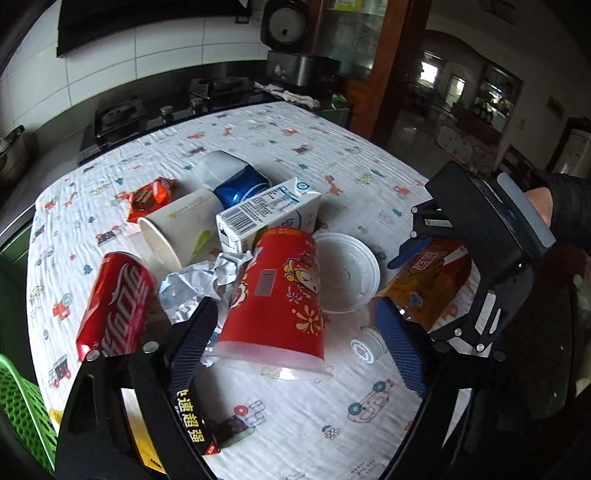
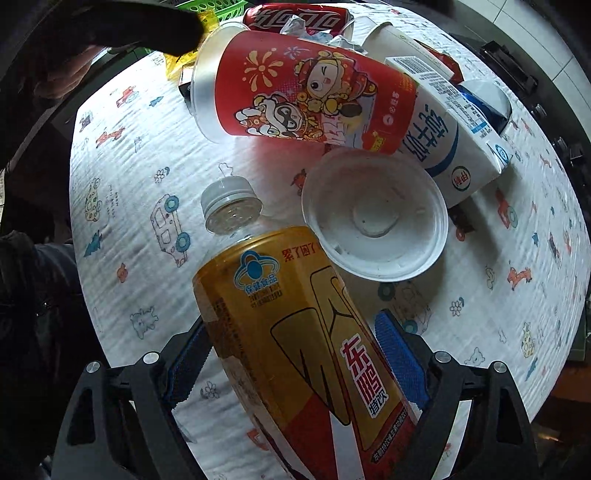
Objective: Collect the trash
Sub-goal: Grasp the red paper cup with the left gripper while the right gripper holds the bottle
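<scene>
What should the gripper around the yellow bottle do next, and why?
Probably close the right gripper: its fingers sit on either side of the yellow bottle, which lies on the tablecloth, apparently not squeezed yet. Then lift it toward the green basket.

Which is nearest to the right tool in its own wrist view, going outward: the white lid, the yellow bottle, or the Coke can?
From the right tool:
1. Yellow bottle, lying between the tool's fingers.
2. White lid, just beyond, to the right of the bottle's neck.
3. Coke can, at the far edge, behind the red cup.
</scene>
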The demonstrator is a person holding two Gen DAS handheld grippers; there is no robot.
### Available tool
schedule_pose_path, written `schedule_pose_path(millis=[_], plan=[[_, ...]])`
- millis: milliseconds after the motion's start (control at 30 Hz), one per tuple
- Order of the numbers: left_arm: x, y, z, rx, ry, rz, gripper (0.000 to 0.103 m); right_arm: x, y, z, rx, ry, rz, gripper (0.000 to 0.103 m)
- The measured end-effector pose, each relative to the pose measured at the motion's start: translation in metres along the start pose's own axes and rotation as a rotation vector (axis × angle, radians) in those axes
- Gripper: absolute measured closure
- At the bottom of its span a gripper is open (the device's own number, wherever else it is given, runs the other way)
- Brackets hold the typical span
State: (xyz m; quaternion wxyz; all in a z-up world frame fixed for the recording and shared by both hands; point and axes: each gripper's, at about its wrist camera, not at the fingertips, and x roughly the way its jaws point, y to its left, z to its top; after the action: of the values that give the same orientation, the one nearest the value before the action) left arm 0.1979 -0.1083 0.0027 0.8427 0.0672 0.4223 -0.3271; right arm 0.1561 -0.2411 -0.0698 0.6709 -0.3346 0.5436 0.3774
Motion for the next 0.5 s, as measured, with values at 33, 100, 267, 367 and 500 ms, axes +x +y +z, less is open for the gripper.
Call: schedule_pose_path(millis=[33,100,267,367,500], plan=[[0.006,0.002,0.003,-0.003,0.021,-0.026,0.02,0.003,0.001,0.002,-0.004,0.001,-0.006,0.019],[0.018,0.003,0.009,-0.002,0.056,-0.047,0.026,0.005,0.008,0.003,-0.01,0.001,-0.019,0.02],[0.036,0.0,0.016,0.036,0.125,-0.035,0.028,0.008,0.01,-0.009,0.034,-0.003,0.001,0.022],[0.046,0.0,0.019,0.062,0.157,0.001,0.028,0.009,0.01,-0.016,0.063,-0.016,0.009,0.023],[0.057,0.003,0.021,0.07,0.218,0.032,0.028,0.008,0.017,-0.028,0.083,-0.026,0.03,0.024]])
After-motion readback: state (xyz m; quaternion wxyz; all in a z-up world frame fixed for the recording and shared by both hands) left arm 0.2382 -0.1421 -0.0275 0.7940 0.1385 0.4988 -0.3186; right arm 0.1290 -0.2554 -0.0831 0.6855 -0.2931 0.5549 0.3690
